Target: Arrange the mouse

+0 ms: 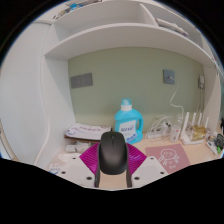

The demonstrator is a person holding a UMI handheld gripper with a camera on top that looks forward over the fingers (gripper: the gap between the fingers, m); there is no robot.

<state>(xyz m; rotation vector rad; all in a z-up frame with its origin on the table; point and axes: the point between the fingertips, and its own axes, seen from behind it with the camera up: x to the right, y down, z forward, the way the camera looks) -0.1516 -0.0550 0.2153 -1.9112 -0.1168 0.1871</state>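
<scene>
The gripper [113,172] is clamping the black computer mouse [112,153] between both pads, its long axis running straight ahead toward the blue detergent bottle [127,119], just beyond it.

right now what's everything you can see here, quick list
mouse: one, black, between the jaws
jug: one, blue with a white label, on the desk beyond the mouse, by the wall
mat: one, pale pink, on the desk right of the mouse
wall: pale green, behind the desk
shelf: one, white, above the desk
small items: several, too small to tell, far right of the desk
clutter: several items, unclear, left of the jug
gripper: one, pink pads on the inner faces, jaws on either side of the mouse
</scene>
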